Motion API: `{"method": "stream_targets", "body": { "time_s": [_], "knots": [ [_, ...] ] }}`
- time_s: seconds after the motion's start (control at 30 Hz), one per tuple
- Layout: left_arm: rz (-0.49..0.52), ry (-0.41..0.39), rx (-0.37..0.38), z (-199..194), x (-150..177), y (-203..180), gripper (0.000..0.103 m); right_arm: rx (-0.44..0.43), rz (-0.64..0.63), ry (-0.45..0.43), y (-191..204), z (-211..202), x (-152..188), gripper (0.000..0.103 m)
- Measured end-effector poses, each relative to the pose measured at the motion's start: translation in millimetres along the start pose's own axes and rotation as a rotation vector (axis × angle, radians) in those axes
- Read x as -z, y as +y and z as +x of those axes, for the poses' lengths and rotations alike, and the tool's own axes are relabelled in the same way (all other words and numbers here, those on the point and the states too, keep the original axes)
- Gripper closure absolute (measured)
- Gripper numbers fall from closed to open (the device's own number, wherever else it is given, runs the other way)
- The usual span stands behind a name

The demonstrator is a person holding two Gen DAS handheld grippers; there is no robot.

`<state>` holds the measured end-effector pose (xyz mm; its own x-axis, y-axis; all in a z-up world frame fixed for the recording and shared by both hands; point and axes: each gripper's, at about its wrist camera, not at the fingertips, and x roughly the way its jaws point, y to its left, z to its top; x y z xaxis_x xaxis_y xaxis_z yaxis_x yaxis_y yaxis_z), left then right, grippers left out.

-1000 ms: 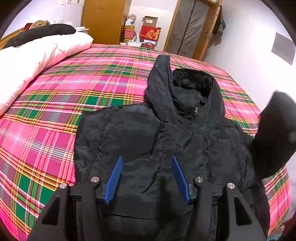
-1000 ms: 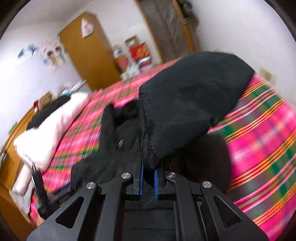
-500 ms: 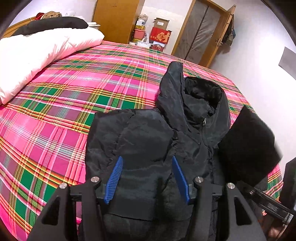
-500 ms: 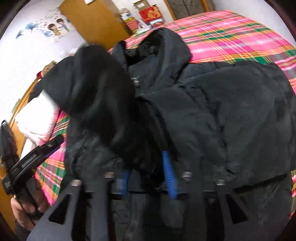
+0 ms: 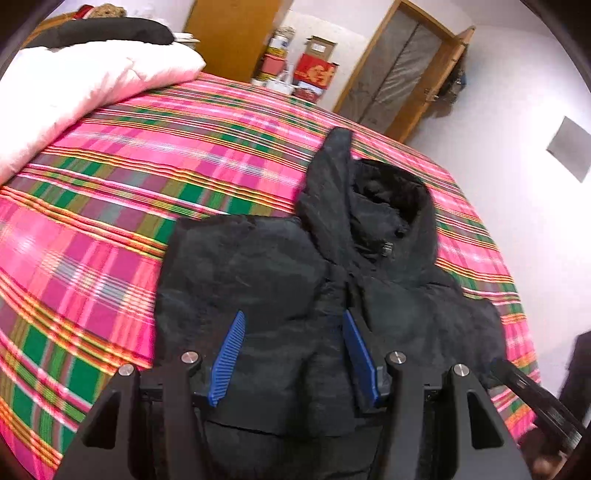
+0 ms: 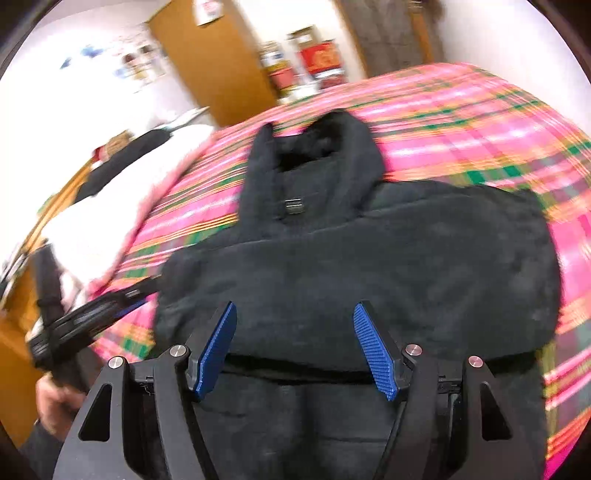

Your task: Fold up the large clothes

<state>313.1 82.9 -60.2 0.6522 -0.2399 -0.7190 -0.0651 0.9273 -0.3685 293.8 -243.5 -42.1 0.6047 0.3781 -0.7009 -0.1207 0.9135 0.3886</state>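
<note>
Black hooded jacket [image 5: 295, 295] flat on the plaid bed [image 5: 110, 221], sleeves folded in, hood toward the wooden wardrobe [image 5: 229, 33] and stacked boxes [image 5: 314, 70]; white duvet [image 5: 74, 85] well apart; left claw [image 5: 293, 354] wide, empty; right claw [image 6: 295, 347] just opening, wide, nothing between

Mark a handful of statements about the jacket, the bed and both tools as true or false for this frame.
1. The black jacket lies on a plaid bedspread. True.
2. The right tool grips a sleeve. False: its jaws have just been opening and nothing sits between them.
3. The left tool is open over the jacket. True.
4. The hood points toward the camera. False: it points away, toward the far wall.
5. A white quilt lies on the bed. True.
</note>
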Motion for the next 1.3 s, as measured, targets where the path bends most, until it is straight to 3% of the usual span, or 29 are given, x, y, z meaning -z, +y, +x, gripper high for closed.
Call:
{"method": "stream_targets", "body": {
  "time_s": [0.07, 0.1, 0.17, 0.37, 0.47, 0.5, 0.57, 0.67, 0.77, 0.9, 1.0, 1.13, 1.3],
  "knots": [
    [0.028, -0.005, 0.039, 1.3, 1.9, -10.4, 0.045, 0.060, 0.068, -0.016, -25.4, 2.7, 4.1, 0.040],
    [0.047, -0.009, 0.060, 1.9, 2.6, -16.5, 0.046, 0.074, 0.096, -0.014, -36.2, 6.2, 6.0, 0.051],
    [0.084, -0.016, 0.104, 3.6, 5.1, -29.3, 0.045, 0.070, 0.124, 0.035, -49.6, 21.9, 15.3, 0.058],
    [0.153, 0.022, 0.212, 20.8, 17.5, -60.6, 0.046, 0.002, 0.093, 0.087, -50.2, 49.4, 27.5, 0.058],
    [0.229, 0.019, 0.129, 31.4, 25.0, -71.8, 0.046, -0.038, 0.105, 0.117, -59.1, 47.7, 17.4, 0.058],
    [0.256, 0.035, 0.076, 38.6, 28.2, -72.5, 0.053, -0.044, 0.099, 0.125, -59.8, 43.7, 13.7, 0.059],
    [0.270, 0.089, 0.002, 54.0, 34.0, -69.0, 0.056, -0.032, 0.068, 0.100, -58.7, 26.2, 6.1, 0.059],
    [0.229, 0.101, 0.007, 58.2, 33.4, -63.1, 0.056, 0.036, 0.015, -0.025, -64.0, -13.5, -7.8, 0.059],
    [0.264, 0.085, -0.016, 57.0, 34.3, -67.7, 0.056, 0.126, 0.020, -0.083, -87.2, -28.5, -25.4, 0.059],
    [0.302, 0.077, -0.050, 60.8, 37.6, -70.9, 0.056, 0.247, 0.039, -0.033, -123.9, -3.6, -36.1, 0.059],
    [0.323, 0.078, -0.062, 64.3, 40.0, -68.6, 0.055, 0.233, 0.065, 0.055, -144.3, 32.4, -25.6, 0.059],
    [0.347, 0.078, -0.080, 67.9, 42.5, -70.0, 0.055, 0.259, 0.039, 0.033, -141.1, 46.8, -16.6, 0.059],
    [0.321, 0.087, -0.061, 69.7, 40.9, -64.5, 0.053, 0.259, 0.019, 0.090, -143.6, 46.8, -25.7, 0.059]
  ]
}}
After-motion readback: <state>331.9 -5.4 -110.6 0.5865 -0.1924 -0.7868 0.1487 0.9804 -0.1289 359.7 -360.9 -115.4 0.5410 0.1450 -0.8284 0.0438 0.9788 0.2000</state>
